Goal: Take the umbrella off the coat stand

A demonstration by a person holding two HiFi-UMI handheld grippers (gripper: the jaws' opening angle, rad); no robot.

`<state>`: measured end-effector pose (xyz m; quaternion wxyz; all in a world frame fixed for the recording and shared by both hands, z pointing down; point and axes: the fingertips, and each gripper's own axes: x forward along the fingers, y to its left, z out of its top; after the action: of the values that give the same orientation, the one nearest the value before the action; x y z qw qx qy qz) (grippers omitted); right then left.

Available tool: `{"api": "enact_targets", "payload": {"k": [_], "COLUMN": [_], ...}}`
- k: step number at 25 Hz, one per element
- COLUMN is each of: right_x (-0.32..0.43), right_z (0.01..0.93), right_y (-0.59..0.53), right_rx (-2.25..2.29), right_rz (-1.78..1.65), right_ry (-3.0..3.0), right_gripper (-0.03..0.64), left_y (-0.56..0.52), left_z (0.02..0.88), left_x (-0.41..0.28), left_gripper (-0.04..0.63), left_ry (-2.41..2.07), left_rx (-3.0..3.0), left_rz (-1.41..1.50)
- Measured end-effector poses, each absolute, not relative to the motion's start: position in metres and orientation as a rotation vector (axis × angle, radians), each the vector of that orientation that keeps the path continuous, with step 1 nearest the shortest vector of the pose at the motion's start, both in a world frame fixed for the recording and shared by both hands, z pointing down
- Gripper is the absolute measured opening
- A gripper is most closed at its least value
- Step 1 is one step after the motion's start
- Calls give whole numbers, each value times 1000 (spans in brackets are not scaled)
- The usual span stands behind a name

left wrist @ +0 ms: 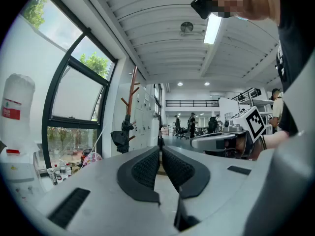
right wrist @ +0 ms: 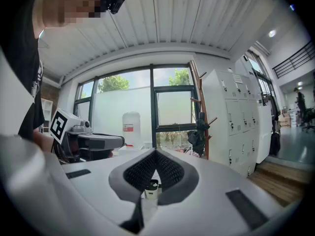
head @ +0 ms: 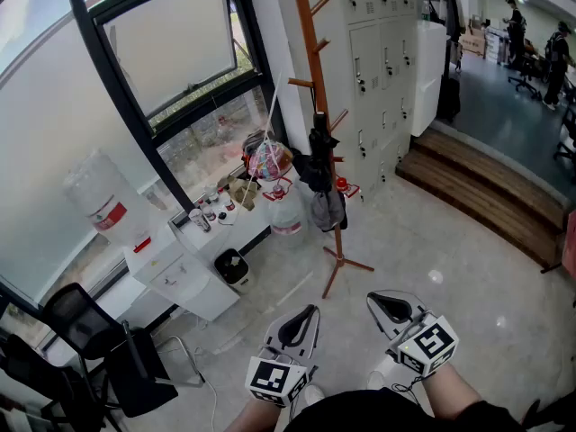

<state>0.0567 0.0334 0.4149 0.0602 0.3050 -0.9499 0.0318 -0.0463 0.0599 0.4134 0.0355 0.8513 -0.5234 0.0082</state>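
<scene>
Black folded umbrella (head: 318, 156) hangs on brown wooden coat stand (head: 309, 39), far centre, seemingly from peg. Left claw (head: 310, 310), right claw (head: 373, 299) both clenched, empty, near.

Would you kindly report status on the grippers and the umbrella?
Left gripper shut, empty; right gripper likewise. Black umbrella hangs on coat stand, untouched. Nothing blocks the approach.

The right gripper (right wrist: 155, 154) has its jaws closed tip to tip, nothing gripped. Beyond them, the coat stand (right wrist: 197, 90) rises beside white lockers (right wrist: 236, 122), a dark bundle, probably the umbrella (right wrist: 198, 134), hanging on it.
</scene>
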Motion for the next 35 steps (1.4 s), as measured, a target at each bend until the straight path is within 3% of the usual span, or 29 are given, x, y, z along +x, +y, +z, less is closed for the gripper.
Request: {"api": "enact_targets", "payload": {"k": [16,35], "right_x": [33,-45], "right_z": [415,408], "right_y": [35,43], "right_rx": [948,991], "right_rz": [135,101], "right_ry": [-2892,-2892], "right_gripper": [54,54], "left_y": [65,80], "left_z": [413,419], "left_x": [-76,-161], "left_gripper": [29,29], "left_ry": [-1609,-1599], "left_rx": [2615,2627], "left_rz": [11,-20]}}
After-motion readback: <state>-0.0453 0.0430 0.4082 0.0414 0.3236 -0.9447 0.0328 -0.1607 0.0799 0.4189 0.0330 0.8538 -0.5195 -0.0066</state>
